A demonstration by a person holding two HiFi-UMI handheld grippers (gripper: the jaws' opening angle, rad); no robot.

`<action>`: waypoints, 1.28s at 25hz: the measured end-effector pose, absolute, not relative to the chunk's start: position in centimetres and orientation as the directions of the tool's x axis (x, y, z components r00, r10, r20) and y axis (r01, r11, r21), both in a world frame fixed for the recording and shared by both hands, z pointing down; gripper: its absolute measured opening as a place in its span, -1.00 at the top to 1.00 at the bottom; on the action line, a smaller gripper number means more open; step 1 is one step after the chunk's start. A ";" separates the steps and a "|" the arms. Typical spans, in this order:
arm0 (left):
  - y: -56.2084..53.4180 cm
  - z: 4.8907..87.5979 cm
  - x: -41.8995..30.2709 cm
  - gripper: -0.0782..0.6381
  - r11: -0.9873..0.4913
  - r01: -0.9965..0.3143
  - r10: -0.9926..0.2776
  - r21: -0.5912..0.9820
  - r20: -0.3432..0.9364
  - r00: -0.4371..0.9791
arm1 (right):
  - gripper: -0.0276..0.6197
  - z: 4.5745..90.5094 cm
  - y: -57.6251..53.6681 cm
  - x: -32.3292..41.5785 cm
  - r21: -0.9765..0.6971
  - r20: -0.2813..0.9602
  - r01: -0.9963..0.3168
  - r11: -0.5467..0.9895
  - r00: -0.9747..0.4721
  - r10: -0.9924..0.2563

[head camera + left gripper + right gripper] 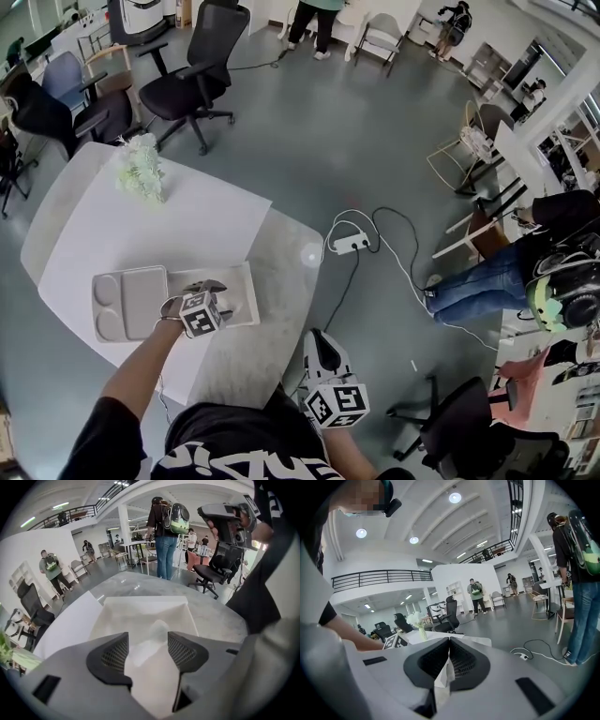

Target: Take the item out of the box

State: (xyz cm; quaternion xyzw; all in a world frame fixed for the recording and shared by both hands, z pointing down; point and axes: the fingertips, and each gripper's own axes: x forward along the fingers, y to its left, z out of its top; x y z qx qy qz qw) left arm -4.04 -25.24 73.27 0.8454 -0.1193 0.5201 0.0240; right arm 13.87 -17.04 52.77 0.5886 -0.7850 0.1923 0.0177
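Observation:
A shallow white box (244,279) sits near the front edge of the grey table (286,253). My left gripper (208,287) points steeply down into it. In the left gripper view the box (140,601) holds a white crumpled item (158,629), which lies just ahead of the left gripper (147,645). Its jaws stand open and its pads do not touch the item. My right gripper (320,339) hangs off the table's front corner, close to my body. In the right gripper view the right gripper (449,654) is shut on a thin white slip (442,680).
A grey compartment tray (127,298) lies left of the box on a white sheet (159,225). A vase of pale flowers (141,169) stands at the table's far end. On the floor to the right lie a power strip (352,244) and cables. Office chairs (202,66) and people surround the table.

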 end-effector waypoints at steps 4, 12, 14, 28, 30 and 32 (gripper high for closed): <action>-25.5 74.6 -4.2 0.07 -0.972 -0.221 -0.170 -0.084 0.898 0.407 | 0.84 53.2 -17.2 14.0 -0.283 0.264 -0.932 0.226 -0.302 -0.916; -25.8 75.5 -3.8 0.07 -0.970 -0.232 -0.162 -0.072 0.904 0.395 | 0.84 53.6 -17.7 14.6 -0.285 0.284 -0.935 0.212 -0.294 -0.913; -25.9 75.3 -3.7 0.08 -0.969 -0.239 -0.162 -0.068 0.902 0.399 | 0.84 53.6 -17.9 14.6 -0.286 0.287 -0.935 0.211 -0.293 -0.912; -24.8 74.3 -3.5 0.32 -0.956 -0.292 -0.165 -0.036 0.888 0.429 | 0.84 53.3 -17.7 14.2 -0.297 0.284 -0.928 0.224 -0.310 -0.907; -24.9 73.6 -3.4 0.32 -0.952 -0.303 -0.179 -0.042 0.880 0.440 | 0.84 53.3 -17.6 14.2 -0.298 0.281 -0.927 0.229 -0.315 -0.907; -25.1 72.8 -3.4 0.32 -0.948 -0.312 -0.199 -0.055 0.870 0.451 | 0.84 53.3 -17.5 14.1 -0.297 0.277 -0.925 0.236 -0.319 -0.906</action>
